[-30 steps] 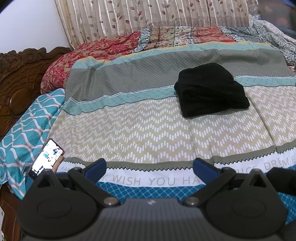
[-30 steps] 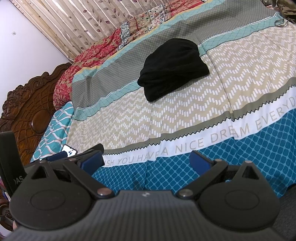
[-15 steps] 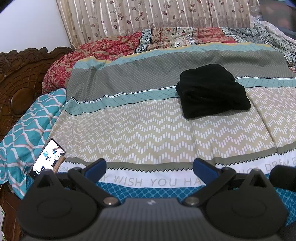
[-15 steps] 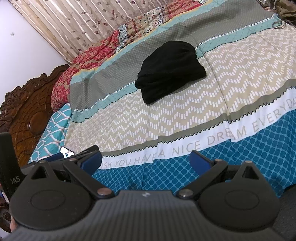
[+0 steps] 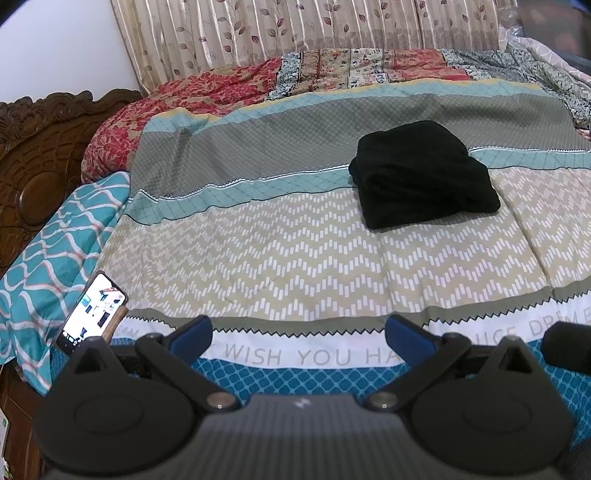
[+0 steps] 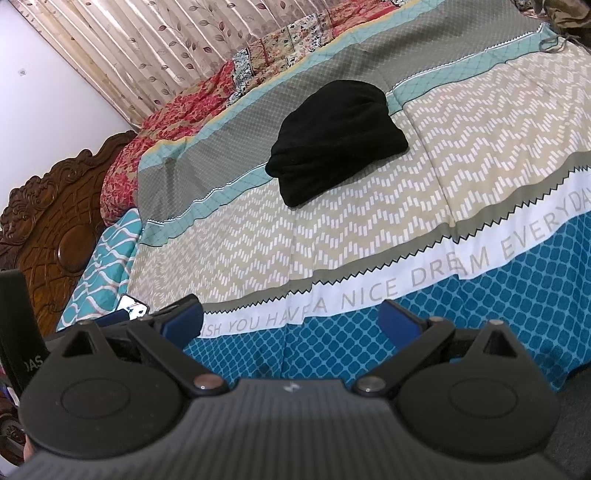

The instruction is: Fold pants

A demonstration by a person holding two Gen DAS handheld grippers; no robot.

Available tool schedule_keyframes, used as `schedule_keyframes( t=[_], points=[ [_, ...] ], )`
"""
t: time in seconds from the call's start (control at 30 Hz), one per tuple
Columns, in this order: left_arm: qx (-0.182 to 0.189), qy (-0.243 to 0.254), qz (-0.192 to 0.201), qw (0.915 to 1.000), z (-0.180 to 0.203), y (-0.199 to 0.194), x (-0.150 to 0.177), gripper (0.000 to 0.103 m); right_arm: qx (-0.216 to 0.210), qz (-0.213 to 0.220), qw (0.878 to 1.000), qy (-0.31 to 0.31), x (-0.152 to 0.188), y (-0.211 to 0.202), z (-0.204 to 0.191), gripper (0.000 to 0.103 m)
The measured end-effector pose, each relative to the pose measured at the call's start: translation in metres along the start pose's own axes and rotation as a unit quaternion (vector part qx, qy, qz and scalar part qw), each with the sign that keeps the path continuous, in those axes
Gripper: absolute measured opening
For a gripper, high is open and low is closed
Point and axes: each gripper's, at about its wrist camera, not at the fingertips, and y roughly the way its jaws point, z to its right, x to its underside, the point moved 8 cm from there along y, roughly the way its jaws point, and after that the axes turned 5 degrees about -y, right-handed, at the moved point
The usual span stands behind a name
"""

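Observation:
The black pants (image 5: 421,173) lie folded in a compact stack on the patterned bedspread (image 5: 295,258), toward the far right of the bed. They also show in the right wrist view (image 6: 336,140), near the middle of the bed. My left gripper (image 5: 301,332) is open and empty, held back over the bed's near edge, well short of the pants. My right gripper (image 6: 290,319) is open and empty too, also over the near edge, and a dark part of it shows in the left wrist view (image 5: 567,347).
A lit phone (image 5: 92,314) leans at the bed's near left corner. A carved wooden headboard (image 5: 33,162) stands at the left. A red floral quilt (image 5: 207,96) and curtains (image 5: 295,33) lie beyond the bed. A teal pillow (image 5: 48,266) is at the left.
Both grippers stay open and have shifted only slightly. The pants have not moved on the bed.

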Motion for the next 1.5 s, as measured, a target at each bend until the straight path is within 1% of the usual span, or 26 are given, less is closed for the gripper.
schedule_keyframes(
  t=[0.83, 1.5],
  points=[
    [-0.010, 0.001, -0.019, 0.9998, -0.001, 0.012, 0.008, 0.103, 0.003, 0.003, 1.000, 0.002, 0.002, 0.000, 0.001, 0.102],
    [-0.010, 0.009, -0.022, 0.9997, 0.001, 0.014, 0.009, 0.103, 0.003, 0.001, 1.000, 0.003, 0.001, 0.001, 0.002, 0.102]
  ],
)
